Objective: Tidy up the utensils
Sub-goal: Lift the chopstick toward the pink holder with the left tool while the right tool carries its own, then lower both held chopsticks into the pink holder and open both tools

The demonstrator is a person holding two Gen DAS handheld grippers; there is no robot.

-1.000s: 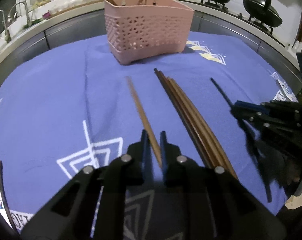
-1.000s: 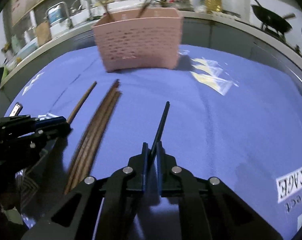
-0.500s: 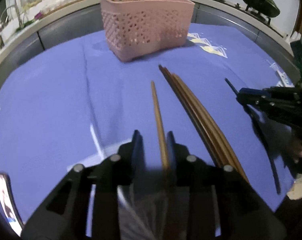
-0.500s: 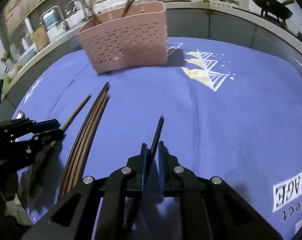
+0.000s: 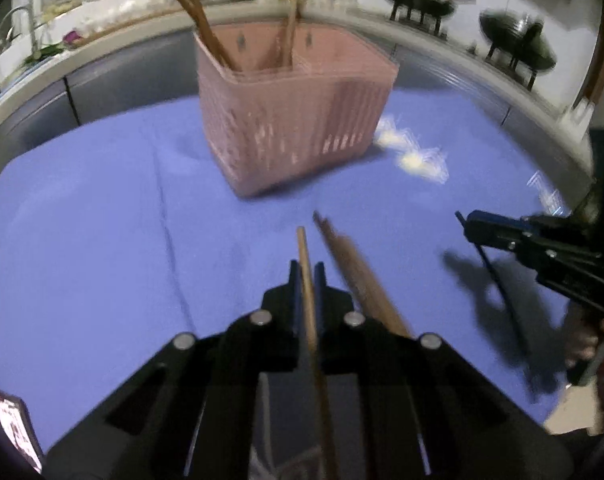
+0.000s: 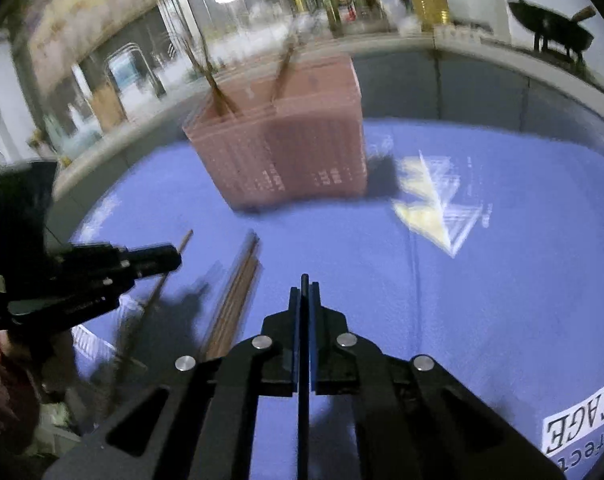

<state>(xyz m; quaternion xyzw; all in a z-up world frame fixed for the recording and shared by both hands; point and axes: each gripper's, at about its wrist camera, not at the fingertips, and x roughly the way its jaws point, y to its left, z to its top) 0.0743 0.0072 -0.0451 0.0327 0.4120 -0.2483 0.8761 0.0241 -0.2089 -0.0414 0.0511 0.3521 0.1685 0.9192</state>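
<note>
My left gripper (image 5: 307,270) has its jaws closing tight on a light brown chopstick (image 5: 302,240), lifted off the blue cloth and pointing at the pink basket (image 5: 294,128). Several brown utensils stand in the basket. A bundle of dark brown chopsticks (image 5: 353,268) lies just to the right on the cloth. My right gripper (image 6: 304,290) has its jaws closing tight on a black chopstick (image 6: 303,360), also raised. The right gripper (image 5: 467,220) shows at the right edge of the left view. In the right view the left gripper (image 6: 174,258), the bundle (image 6: 238,292) and the basket (image 6: 286,156) appear.
A blue patterned cloth (image 5: 82,240) covers the table. A phone (image 5: 10,424) lies at its near left corner. Behind runs a counter with a tap (image 5: 18,20) on the left and dark woks (image 5: 517,40) on the right. A white printed label (image 6: 581,432) sits at the near right.
Both grippers have risen and drawn nearer the basket, each lifting its chopstick off the cloth. The left jaws stood a little wider half a second ago and are now tight on the brown chopstick.
</note>
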